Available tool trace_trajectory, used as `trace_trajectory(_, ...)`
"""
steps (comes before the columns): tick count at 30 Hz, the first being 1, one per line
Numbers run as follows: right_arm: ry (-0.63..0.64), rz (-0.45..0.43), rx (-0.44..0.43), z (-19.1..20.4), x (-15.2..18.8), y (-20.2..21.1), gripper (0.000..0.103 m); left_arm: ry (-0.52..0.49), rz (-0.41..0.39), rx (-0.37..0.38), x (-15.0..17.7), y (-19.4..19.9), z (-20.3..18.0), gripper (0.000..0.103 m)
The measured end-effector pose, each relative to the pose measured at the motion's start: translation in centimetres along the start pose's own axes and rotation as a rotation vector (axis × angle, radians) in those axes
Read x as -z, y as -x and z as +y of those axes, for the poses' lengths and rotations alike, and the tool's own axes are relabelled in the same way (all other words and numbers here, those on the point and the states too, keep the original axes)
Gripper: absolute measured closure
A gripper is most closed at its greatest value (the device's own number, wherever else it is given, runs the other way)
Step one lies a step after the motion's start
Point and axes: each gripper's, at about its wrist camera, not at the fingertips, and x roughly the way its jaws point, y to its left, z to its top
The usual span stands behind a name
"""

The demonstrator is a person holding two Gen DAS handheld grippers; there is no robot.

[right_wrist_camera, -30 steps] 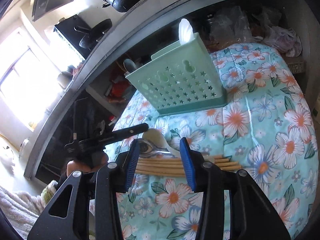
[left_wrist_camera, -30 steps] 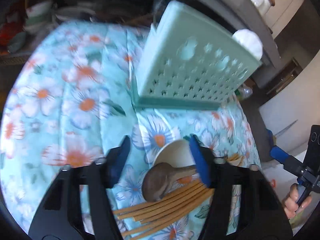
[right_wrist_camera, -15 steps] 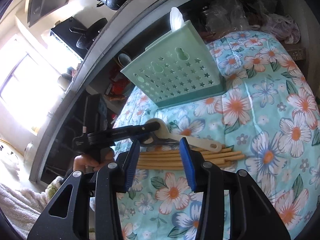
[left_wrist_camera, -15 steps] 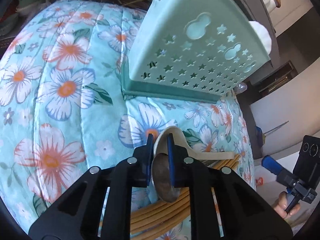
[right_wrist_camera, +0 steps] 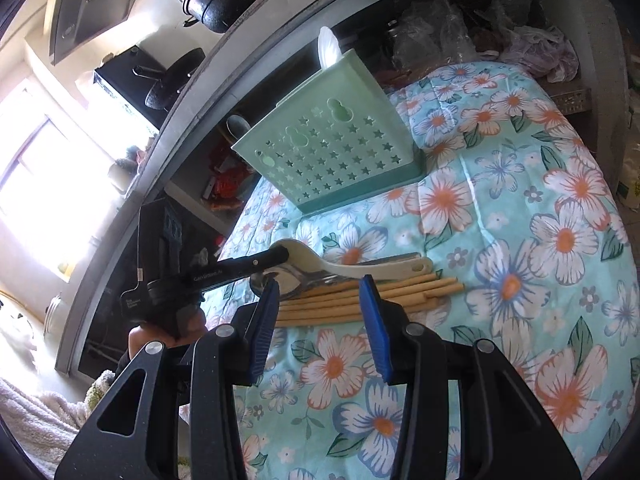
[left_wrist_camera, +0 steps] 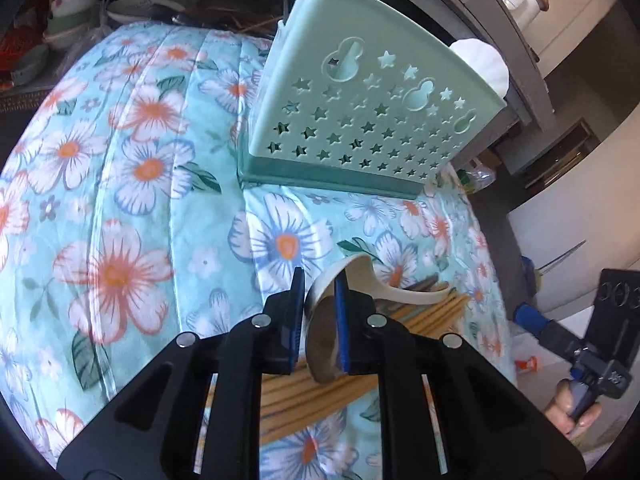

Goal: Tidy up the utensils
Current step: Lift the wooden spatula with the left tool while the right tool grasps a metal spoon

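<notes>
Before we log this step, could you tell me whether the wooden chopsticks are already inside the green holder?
No, the chopsticks lie flat on the floral cloth, apart from the holder.

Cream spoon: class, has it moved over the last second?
Yes. Against the chopsticks, the cream spoon has tipped its bowl up off the cloth, between the fingers of the left gripper, whose jaws are opening; its handle still lies beside them.

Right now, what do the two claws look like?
Each claw is black plastic with triangle-shaped cut-outs, round silver bolts and two ribbed blue pads at the tips. That goes for the left claw and the right claw. Seen from the side, the left one has a long black bar with small white writing and a boxy black block on its handle. No cables or sleeves show clearly.
</notes>
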Motion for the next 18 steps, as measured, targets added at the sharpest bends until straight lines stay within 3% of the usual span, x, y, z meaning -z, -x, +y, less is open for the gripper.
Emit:
trace_trajectory(4, 0.003, 0.018, -0.011, 0.5, 0.2, -0.4, 0.062, 0.024, -0.031, 0.004, -1.9, 1.3, 1.1, 0.075)
trace_trajectory(5, 0.009, 0.014, -0.021, 0.8, 0.2, -0.4, 0.062, 0.032, -0.014, 0.036, -2.6, 1.2, 1.5, 0.073)
trace_trajectory(7, 0.019, 0.011, -0.021, 1.2, 0.0, -0.4, 0.062, 0.045, 0.012, 0.021, -3.3, 0.4, 1.8, 0.071)
trace_trajectory(8, 0.024, 0.01, -0.026, 1.3, -0.2, -0.4, 0.062, 0.031, 0.04, -0.007, -3.8, -0.2, 1.9, 0.071)
trace_trajectory(12, 0.038, -0.001, -0.036, 1.7, -0.6, -0.3, 0.062, -0.043, 0.155, 0.017, -4.4, -1.8, 1.6, 0.07)
trace_trajectory(15, 0.029, -0.003, -0.032, 1.6, -0.3, -0.4, 0.062, -0.088, 0.226, 0.001, -3.8, -3.2, 1.2, 0.07)
trace_trajectory(17, 0.012, 0.003, -0.034, 1.4, 0.0, -0.5, 0.062, -0.083, 0.238, -0.037, -3.6, -4.1, 1.2, 0.074)
trace_trajectory(18, 0.01, 0.003, -0.032, 1.4, 0.1, -0.5, 0.062, -0.071, 0.233, -0.032, -3.7, -4.2, 1.2, 0.083)
